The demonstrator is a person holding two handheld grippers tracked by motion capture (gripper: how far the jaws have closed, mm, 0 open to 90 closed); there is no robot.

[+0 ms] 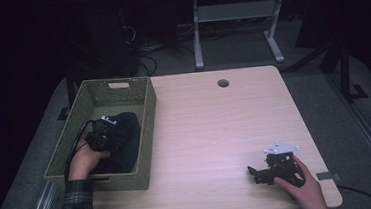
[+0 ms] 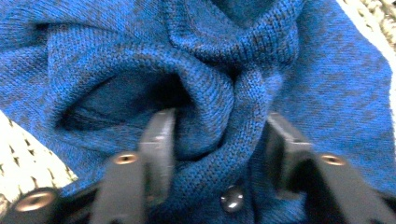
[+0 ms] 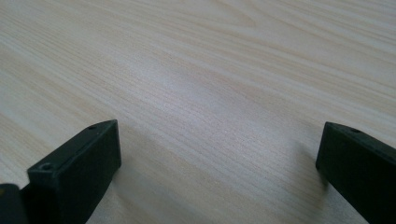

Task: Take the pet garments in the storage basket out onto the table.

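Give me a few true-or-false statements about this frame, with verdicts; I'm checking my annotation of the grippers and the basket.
1. The left gripper has a fold of the blue knitted garment between its jaws. True.
2. The right gripper holds a cloth. False: its jaws stand wide apart over bare table.
3. The garment lies inside the green woven basket. True.
4. The basket sits at the table's right edge. False: it sits at the left edge.

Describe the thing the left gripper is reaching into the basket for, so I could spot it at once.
Start at the woven basket hanging off the table's left edge. Bunched inside it lies a blue knit garment, dark navy from above, with a fold between the jaws of the left gripper. Nothing else soft or blue is around.
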